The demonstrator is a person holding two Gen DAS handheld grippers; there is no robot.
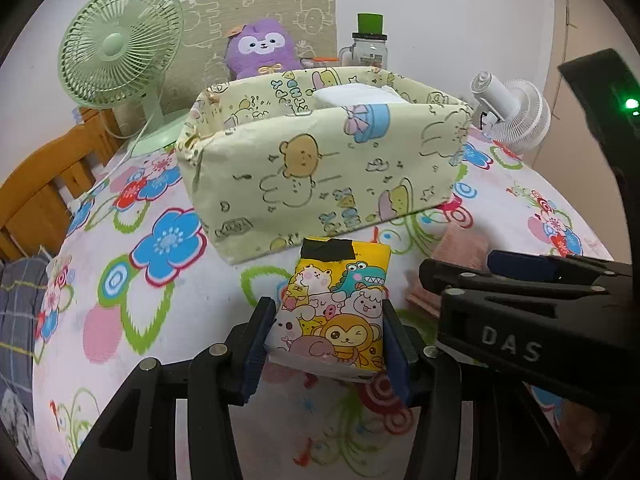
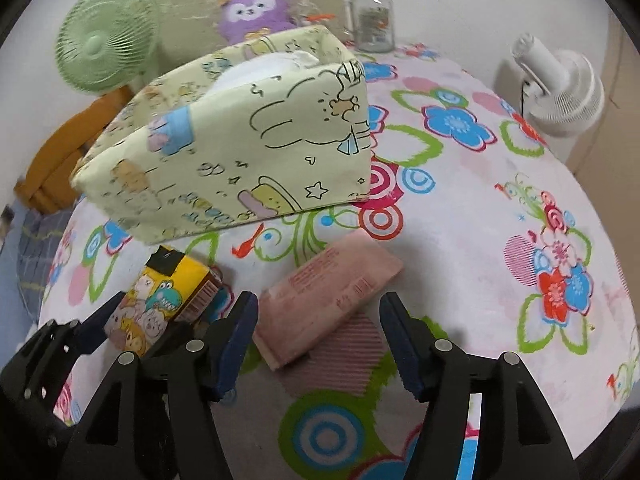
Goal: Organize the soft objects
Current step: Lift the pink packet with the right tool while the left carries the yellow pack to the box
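A yellow tissue pack printed with cartoon animals sits between the pads of my left gripper, which is shut on it just in front of the pale yellow fabric bin. Something white lies inside the bin. A pink pack lies flat on the flowered cloth. My right gripper stands open over its near end, and neither pad presses on it. The yellow tissue pack and the left gripper show at the lower left of the right wrist view.
Behind the bin are a green fan, a purple plush toy and a glass jar with a green lid. A white fan stands at the far right. A wooden frame borders the left edge.
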